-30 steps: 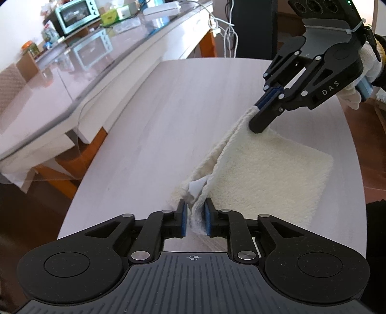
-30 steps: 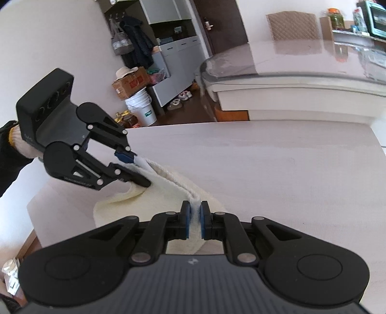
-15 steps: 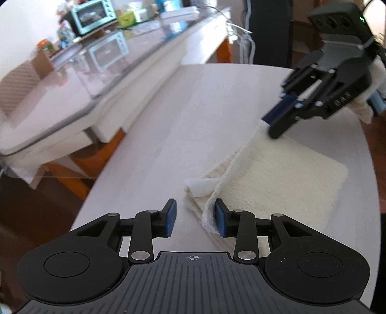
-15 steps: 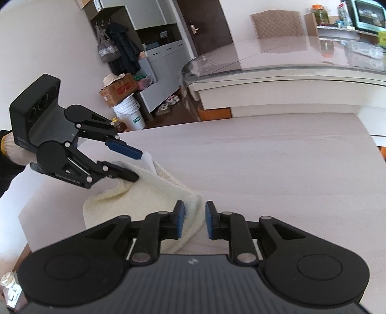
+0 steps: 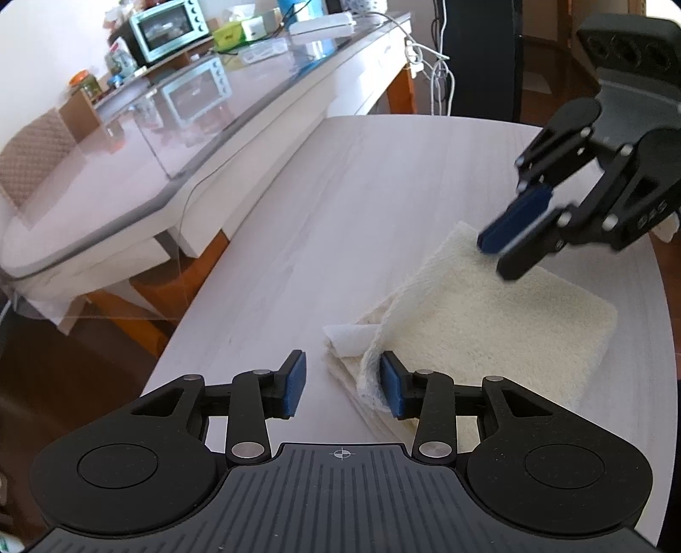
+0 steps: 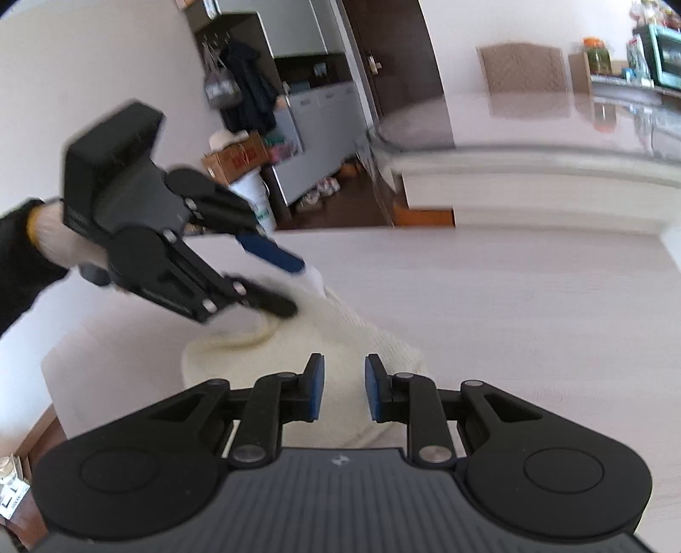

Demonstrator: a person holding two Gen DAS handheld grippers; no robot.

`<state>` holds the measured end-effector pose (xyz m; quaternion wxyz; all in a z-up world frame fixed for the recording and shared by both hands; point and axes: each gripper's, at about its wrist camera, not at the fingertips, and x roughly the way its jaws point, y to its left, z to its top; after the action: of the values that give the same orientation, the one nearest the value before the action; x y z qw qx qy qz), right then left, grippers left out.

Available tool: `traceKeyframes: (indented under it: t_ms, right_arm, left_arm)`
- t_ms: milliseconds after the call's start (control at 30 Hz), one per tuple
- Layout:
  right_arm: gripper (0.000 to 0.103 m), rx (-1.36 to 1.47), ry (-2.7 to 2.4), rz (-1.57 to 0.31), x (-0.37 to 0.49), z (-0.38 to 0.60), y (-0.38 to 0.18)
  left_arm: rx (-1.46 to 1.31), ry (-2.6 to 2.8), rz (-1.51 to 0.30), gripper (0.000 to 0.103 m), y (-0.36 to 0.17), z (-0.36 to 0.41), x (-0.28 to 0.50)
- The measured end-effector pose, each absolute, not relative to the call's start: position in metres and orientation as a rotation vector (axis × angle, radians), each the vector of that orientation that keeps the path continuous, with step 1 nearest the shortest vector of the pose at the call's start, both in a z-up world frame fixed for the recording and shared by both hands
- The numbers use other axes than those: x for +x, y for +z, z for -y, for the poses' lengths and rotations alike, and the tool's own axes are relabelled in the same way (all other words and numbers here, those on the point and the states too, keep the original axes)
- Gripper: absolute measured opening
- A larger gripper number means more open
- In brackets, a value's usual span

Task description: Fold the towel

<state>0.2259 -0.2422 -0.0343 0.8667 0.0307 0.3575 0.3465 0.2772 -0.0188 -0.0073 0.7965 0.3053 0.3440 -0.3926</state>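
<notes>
Towel (image 5: pixel 502 323) lies folded on pale tabletop (image 5: pixel 340 204), near its rounded end; cream terry, thick pile, several layers stacked w/ loose corner flap curling up at near-left edge. Left tool (image 5: pixel 342 385): jaws have just been opening, now apart; right pad touches the raised flap but nothing is pinched. Right tool (image 6: pixel 342 391): jaws apart, a narrower gap, poised over far corner of towel, no cloth clamped; same in left wrist view (image 5: pixel 510 246). Handling, judged: light, soft, limp, won't hold shape; pile gives good friction so slip unlikely, but layers may shift or unfold if only top ply is taken. Best hold: at corners/hem, pinching all plies together. Containers: none on this tabletop; toaster oven (image 5: pixel 168 29) & jars sit on other table, contents not legible.
</notes>
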Motion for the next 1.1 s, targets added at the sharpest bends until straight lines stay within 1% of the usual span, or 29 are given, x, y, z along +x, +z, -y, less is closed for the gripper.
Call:
traceKeyframes:
  t_ms: [33,100,133,233,267,400,533,767,1100]
  right_arm:
    - [0.022,0.063,0.722,-0.759,0.227,0.242,-0.037]
    - [0.022,0.059,0.719,-0.764,0.224,0.243,-0.038]
    - [0.022,0.057,0.719,-0.766,0.223,0.243,-0.038]
    - [0.023,0.045,0.719,-0.768,0.222,0.243,-0.039]
    - [0.023,0.041,0.718,-0.768,0.222,0.242,-0.039]
    - [0.022,0.043,0.713,-0.77,0.221,0.241,-0.04]
    - [0.022,0.06,0.707,-0.776,0.223,0.241,-0.04]
    - [0.022,0.058,0.703,-0.779,0.225,0.24,-0.04]
    - [0.022,0.059,0.696,-0.777,0.225,0.239,-0.041]
  left_arm:
    - [0.653,-0.842,-0.735,0.049,-0.006,0.018,0.278]
    - [0.651,-0.833,-0.724,0.054,-0.005,0.017,0.279]
    - [0.649,-0.827,-0.717,0.058,-0.004,0.016,0.28]
    - [0.613,-0.816,-0.709,0.061,0.0,0.012,0.284]
    - [0.611,-0.814,-0.706,0.065,0.0,0.012,0.284]
    - [0.59,-0.814,-0.71,0.067,0.003,0.008,0.284]
    - [0.635,-0.812,-0.733,0.067,0.0,0.011,0.285]
    - [0.494,-0.833,-0.729,0.07,0.011,-0.004,0.295]
    - [0.498,-0.77,-0.731,0.072,0.014,-0.013,0.299]
